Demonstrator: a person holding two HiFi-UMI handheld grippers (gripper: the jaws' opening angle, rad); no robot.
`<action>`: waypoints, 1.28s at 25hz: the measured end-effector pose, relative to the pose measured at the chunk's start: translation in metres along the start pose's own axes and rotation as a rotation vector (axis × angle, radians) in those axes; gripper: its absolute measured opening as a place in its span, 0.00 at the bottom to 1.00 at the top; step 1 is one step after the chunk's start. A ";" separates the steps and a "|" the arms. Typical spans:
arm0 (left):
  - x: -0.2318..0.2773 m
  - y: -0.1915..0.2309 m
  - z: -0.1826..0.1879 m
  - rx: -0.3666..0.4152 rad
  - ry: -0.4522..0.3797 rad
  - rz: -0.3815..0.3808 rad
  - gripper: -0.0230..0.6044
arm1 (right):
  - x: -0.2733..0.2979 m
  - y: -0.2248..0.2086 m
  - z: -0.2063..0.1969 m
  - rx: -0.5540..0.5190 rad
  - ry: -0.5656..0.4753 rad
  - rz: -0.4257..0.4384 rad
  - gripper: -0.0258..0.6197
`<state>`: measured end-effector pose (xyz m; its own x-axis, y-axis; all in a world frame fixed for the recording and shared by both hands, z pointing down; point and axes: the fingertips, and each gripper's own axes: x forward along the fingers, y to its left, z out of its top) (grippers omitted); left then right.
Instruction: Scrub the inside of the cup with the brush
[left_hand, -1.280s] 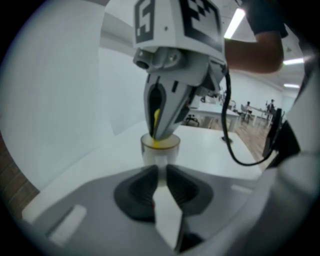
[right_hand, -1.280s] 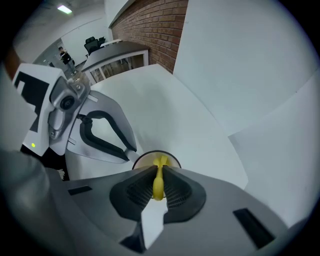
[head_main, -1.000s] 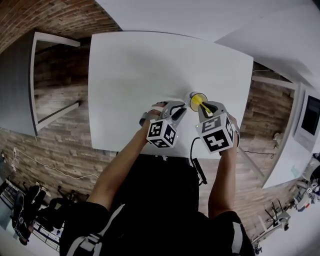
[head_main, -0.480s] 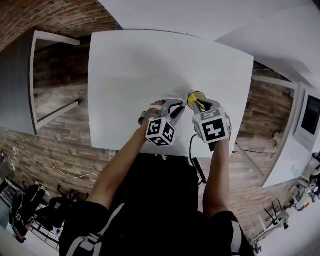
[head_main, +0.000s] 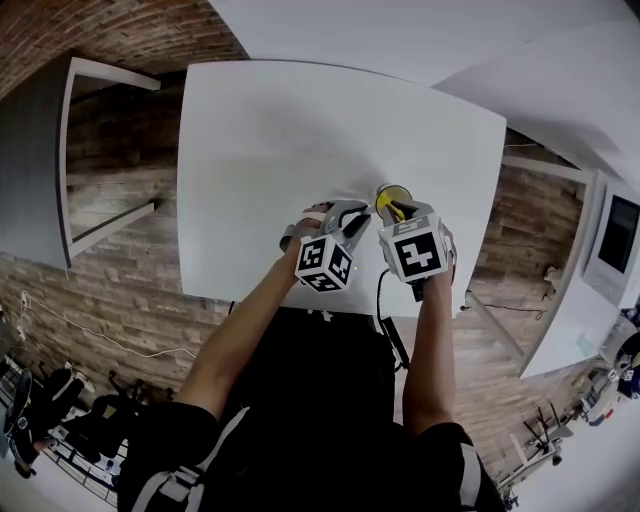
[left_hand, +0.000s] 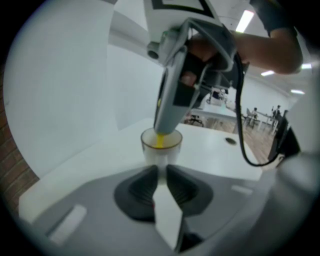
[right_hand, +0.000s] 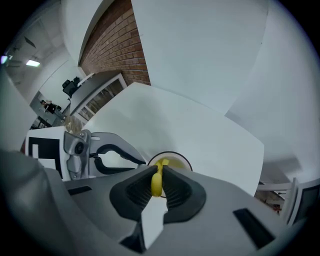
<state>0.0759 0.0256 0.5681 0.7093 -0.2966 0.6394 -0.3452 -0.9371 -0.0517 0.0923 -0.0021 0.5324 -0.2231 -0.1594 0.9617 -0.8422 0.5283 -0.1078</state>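
A small white cup (head_main: 392, 194) with a dark rim stands near the front edge of the white table (head_main: 280, 130). My left gripper (head_main: 365, 212) reaches it from the left, its jaws shut on the near side of the cup (left_hand: 161, 150). My right gripper (head_main: 398, 212) points steeply down over the cup's mouth. It is shut on the yellow brush (right_hand: 157, 184), whose handle sits between the black pads. The brush's lower end (left_hand: 160, 141) is inside the cup (right_hand: 175, 161). From the right gripper view, the left gripper (right_hand: 142, 161) meets the cup's rim.
The table's front edge runs just under both grippers, with wooden floor beyond it. A black cable (head_main: 385, 310) hangs from the right gripper. A grey bench (head_main: 100, 150) stands to the left, and another white table (head_main: 560, 120) to the right.
My right gripper has shifted a little left and down over the cup and rolled, so its marker cube sits closer to the left one. The left gripper and the cup have stayed put.
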 end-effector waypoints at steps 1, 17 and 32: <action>0.000 0.000 0.000 -0.002 -0.001 0.003 0.13 | -0.007 0.002 -0.001 0.010 -0.011 0.014 0.09; 0.002 -0.001 0.000 -0.015 -0.001 0.002 0.13 | 0.017 0.001 -0.002 -0.181 0.047 -0.007 0.09; 0.001 -0.001 -0.001 -0.016 0.004 0.004 0.13 | 0.012 -0.015 -0.011 -0.223 0.044 -0.094 0.09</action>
<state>0.0763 0.0261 0.5695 0.7051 -0.3000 0.6425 -0.3580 -0.9328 -0.0426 0.1077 -0.0028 0.5481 -0.1230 -0.1829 0.9754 -0.7282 0.6844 0.0364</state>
